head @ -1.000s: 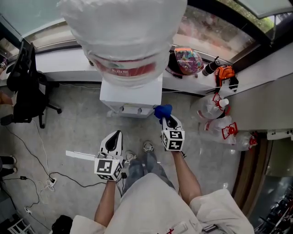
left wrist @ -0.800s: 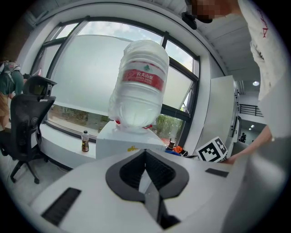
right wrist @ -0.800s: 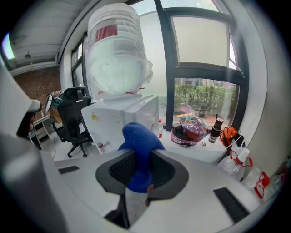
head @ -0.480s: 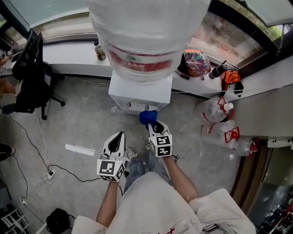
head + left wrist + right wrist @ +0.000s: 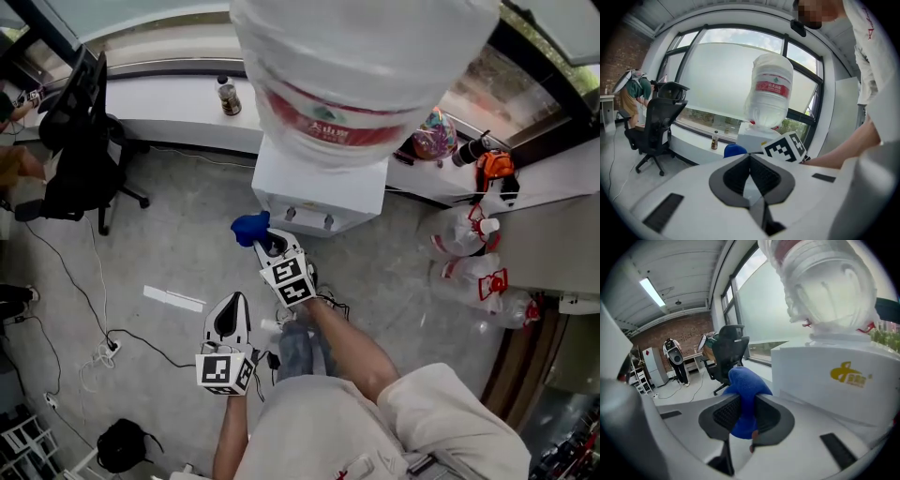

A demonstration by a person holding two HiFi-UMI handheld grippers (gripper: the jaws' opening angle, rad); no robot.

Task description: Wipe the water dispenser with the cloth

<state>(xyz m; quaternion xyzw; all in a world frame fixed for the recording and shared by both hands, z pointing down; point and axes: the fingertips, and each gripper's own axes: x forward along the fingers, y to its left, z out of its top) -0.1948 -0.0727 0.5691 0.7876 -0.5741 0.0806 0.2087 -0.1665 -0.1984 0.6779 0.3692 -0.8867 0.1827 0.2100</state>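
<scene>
holding the blue cloth (image 5: 248, 227) pinched in its fingers, the right gripper (image 5: 266, 244) hovers just off the front left corner of the water dispenser (image 5: 323, 192) — not touching, so the wiping looks unfinished; the left gripper (image 5: 231, 305) hangs low, fingers together, empty.

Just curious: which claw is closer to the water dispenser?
Right. The right claw, holding the blue cloth, is close beside the dispenser; the left claw hangs farther back.

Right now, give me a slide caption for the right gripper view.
Right gripper clamps a blue cloth beside the white water dispenser, its bottle overhead.
</scene>
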